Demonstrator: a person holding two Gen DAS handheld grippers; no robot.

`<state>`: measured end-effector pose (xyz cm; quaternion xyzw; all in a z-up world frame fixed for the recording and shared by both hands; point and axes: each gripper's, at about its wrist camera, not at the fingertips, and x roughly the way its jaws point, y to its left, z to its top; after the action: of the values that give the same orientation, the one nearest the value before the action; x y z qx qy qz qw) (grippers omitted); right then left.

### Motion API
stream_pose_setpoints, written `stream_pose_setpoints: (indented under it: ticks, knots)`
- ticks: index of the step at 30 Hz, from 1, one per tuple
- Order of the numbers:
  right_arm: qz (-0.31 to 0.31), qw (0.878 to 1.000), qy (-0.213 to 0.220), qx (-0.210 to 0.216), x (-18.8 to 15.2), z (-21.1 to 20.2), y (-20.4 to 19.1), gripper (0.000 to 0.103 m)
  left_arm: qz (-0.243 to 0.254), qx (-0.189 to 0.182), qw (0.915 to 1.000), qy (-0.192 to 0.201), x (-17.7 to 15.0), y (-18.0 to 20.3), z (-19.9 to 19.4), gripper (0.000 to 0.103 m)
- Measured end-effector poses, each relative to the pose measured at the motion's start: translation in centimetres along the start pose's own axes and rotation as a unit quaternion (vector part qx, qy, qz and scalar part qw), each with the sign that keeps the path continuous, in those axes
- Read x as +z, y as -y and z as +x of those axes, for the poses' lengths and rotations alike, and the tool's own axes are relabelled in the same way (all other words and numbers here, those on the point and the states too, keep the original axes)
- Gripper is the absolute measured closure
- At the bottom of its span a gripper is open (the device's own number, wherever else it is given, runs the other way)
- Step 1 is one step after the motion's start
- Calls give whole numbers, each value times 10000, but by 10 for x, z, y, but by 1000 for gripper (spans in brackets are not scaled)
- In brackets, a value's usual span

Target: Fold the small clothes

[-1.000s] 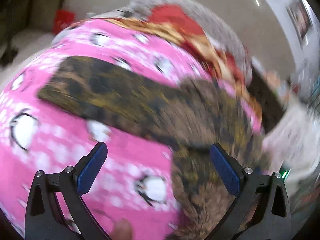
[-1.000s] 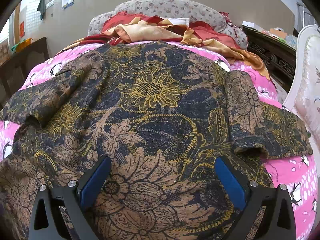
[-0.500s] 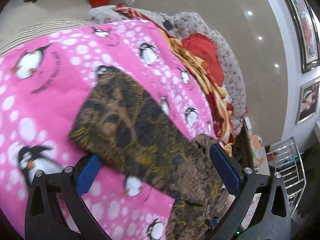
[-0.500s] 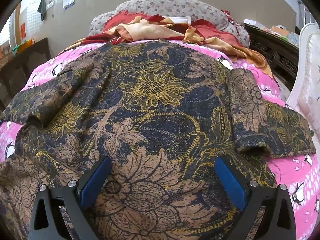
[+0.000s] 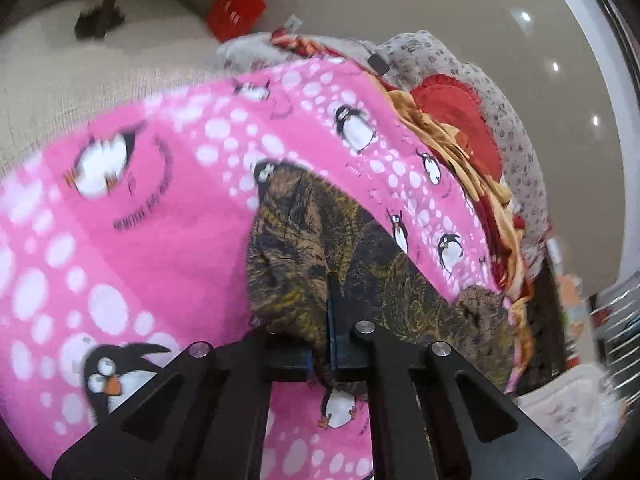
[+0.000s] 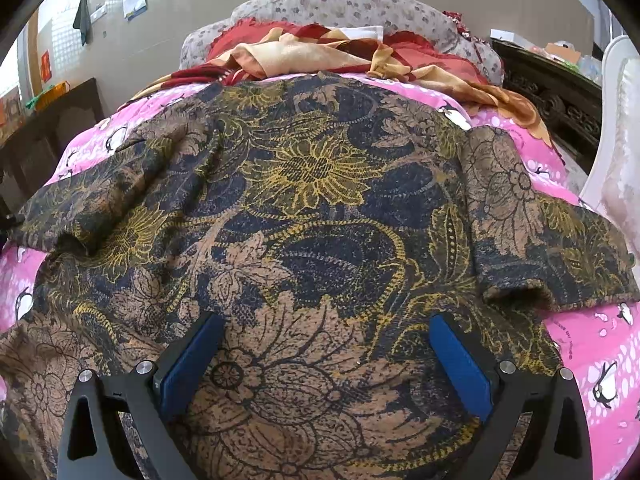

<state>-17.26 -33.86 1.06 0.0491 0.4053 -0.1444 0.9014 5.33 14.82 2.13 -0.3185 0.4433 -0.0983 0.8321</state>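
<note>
A dark floral shirt [image 6: 312,216] in brown, navy and gold lies spread flat on a pink penguin blanket [image 6: 600,344]. Its left sleeve [image 5: 320,240] shows in the left wrist view, stretched over the blanket [image 5: 140,260]. My left gripper [image 5: 330,344] is shut on the edge of that sleeve, with cloth pinched between the blue pads. My right gripper [image 6: 324,364] is open, its blue pads [image 6: 188,364] wide apart just above the shirt's lower body. The right sleeve [image 6: 552,240] lies flat at the right.
A heap of red and tan cloth [image 6: 340,52] and a grey flowered pillow [image 6: 340,4] lie at the head of the bed. Dark carved furniture [image 6: 560,96] stands at the right, a dark cabinet [image 6: 52,132] at the left. A white padded chair [image 6: 620,140] is far right.
My left gripper has closed on the left sleeve's edge; its jaws were wide open before. The right gripper has barely moved.
</note>
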Motion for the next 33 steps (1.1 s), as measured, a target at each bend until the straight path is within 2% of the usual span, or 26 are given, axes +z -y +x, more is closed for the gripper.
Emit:
stream_pose_setpoints:
  ticks: [4, 8, 12, 14, 17, 20, 23, 28, 30, 33]
  knots:
    - [34, 10000, 16, 29, 0, 0, 1, 0, 737, 235, 9934, 844, 26, 35, -48, 100]
    - [29, 10000, 18, 26, 1, 0, 2, 0, 953, 284, 9793, 1765, 69, 50, -111, 100]
    - [44, 10000, 17, 40, 1, 0, 2, 0, 943, 306, 9705, 2196, 100, 53, -148, 100]
    - [39, 10000, 17, 41, 1, 0, 2, 0, 885, 109, 9706, 2234, 104, 56, -153, 100]
    - [42, 10000, 13, 43, 1, 0, 2, 0, 1086, -300, 9742, 1955, 90, 80, -139, 100]
    - [81, 10000, 26, 27, 1, -1, 2, 0, 1478, -681, 9745, 1548, 57, 118, -111, 100]
    - [219, 9998, -34, -25, 4, -6, 8, 1, 1857, -1088, 9720, 943, 10, 159, -68, 100]
    - [213, 9987, 433, 185, 33, -43, 15, 0, 2070, -1618, 9645, -256, -84, 210, 23, 100]
    - [114, 9980, 502, 354, 48, -49, 14, 0, 2101, -1685, 9613, -578, -114, 222, 52, 100]
    - [123, 9945, 471, 930, 68, -40, 12, 0, 2269, -1537, 9555, -1095, -158, 229, 96, 100]
